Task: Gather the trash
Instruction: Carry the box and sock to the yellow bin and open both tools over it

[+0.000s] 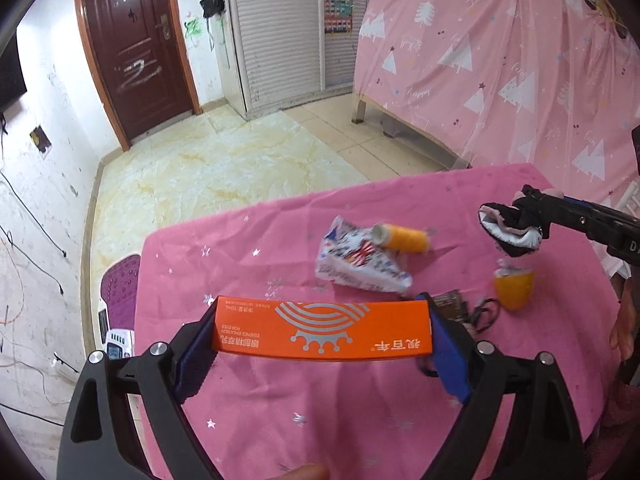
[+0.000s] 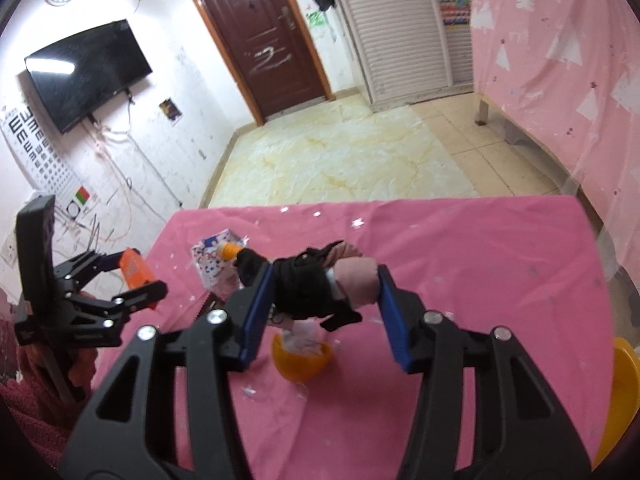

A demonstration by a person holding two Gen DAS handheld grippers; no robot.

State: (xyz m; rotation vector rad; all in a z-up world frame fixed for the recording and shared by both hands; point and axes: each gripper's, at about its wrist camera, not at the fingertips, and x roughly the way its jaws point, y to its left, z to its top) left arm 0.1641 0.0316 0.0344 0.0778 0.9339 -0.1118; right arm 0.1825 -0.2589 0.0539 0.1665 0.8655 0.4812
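Gripping orange carton (image 1: 322, 330) lengthwise between left gripper (image 1: 320, 332) pads above pink tablecloth (image 1: 360, 400), right gripper (image 2: 326, 296) clamped on black-and-pink cloth bundle (image 2: 316, 290) held above orange cup (image 2: 302, 360), crumpled wrapper (image 1: 360, 266) and orange bottle (image 1: 402, 237) touching mid-table.

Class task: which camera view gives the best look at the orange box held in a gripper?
The left wrist view: the orange box fills its centre, printed face readable. The right wrist view shows only one end of it, small, at the far left.
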